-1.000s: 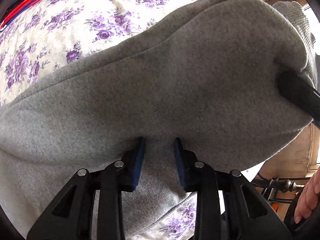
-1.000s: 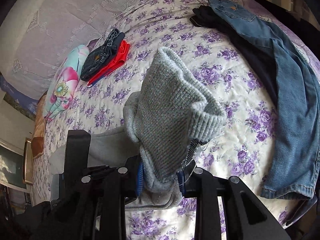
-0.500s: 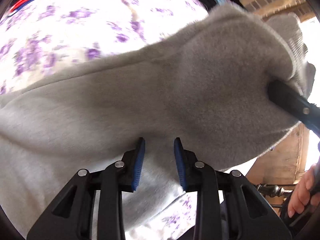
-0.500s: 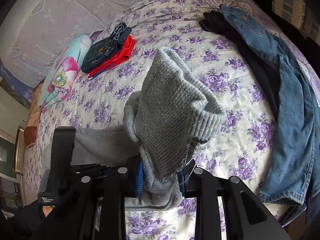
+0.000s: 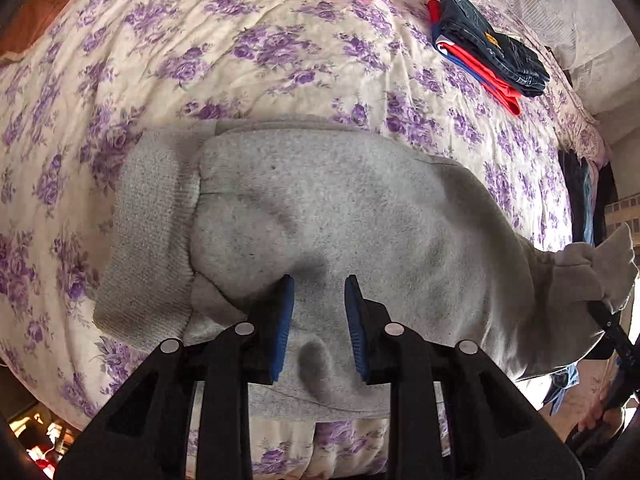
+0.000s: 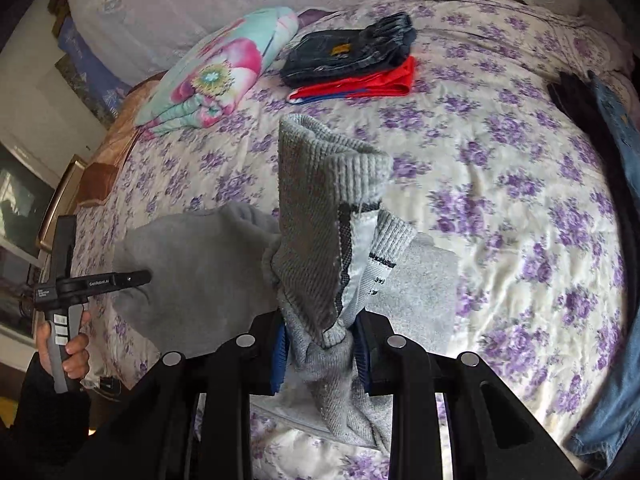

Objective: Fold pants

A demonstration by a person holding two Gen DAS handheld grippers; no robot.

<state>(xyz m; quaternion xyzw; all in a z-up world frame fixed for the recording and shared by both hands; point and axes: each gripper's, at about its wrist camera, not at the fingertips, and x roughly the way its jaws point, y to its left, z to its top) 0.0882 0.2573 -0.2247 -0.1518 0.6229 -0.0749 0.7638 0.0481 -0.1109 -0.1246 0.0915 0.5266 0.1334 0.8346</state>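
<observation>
White "GenRobot.ai" lettering showing on black arm of left gripper (image 6: 138,278), left of grey pants (image 6: 320,216). Small white print on gripper body beside it staying too small to read. Dark printing running along white label (image 6: 366,256) inside pants waistband, unreadable.

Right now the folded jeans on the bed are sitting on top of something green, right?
Not green. In the right wrist view the folded dark jeans sit on top of a red garment on the flowered bedspread.
</observation>
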